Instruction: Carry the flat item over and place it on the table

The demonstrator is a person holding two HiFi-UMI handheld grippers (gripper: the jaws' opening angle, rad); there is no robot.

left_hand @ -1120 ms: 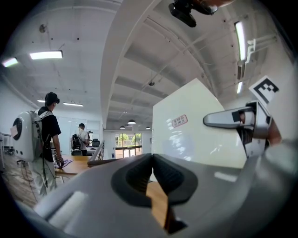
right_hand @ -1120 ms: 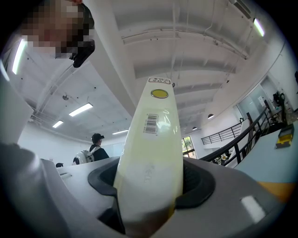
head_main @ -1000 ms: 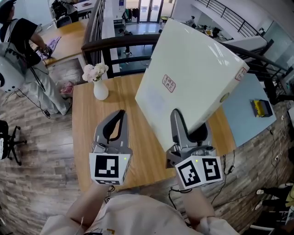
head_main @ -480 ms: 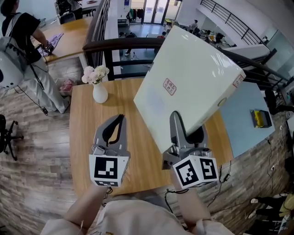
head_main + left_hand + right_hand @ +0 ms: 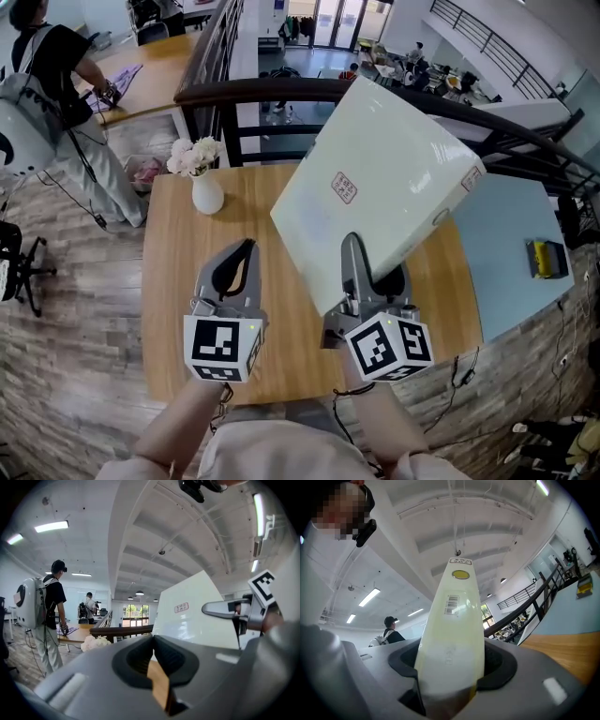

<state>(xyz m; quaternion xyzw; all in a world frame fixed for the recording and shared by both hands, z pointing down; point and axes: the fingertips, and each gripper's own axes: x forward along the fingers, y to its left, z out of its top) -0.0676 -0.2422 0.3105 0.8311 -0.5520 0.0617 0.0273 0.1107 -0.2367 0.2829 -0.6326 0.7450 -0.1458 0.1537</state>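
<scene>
A flat white box [image 5: 375,178] with a small red stamp is tilted up over the right half of the wooden table [image 5: 178,281]. My right gripper [image 5: 370,270] is shut on its near lower edge. In the right gripper view the box's narrow edge [image 5: 452,616] with a barcode rises straight up between the jaws. My left gripper [image 5: 246,247] hovers over the table's near middle, shut, with its tips touching and nothing in it. From the left gripper view, the box [image 5: 197,606] and the right gripper [image 5: 225,609] show to the right.
A white vase of pale flowers [image 5: 204,187] stands at the table's far left. A dark railing [image 5: 281,92] runs behind the table. A light blue table [image 5: 502,272] to the right carries a yellow item [image 5: 546,258]. A person with a backpack [image 5: 42,94] stands at the far left.
The box and my right gripper have shifted a little left and nearer, lower over the table. The left gripper has hardly moved.
</scene>
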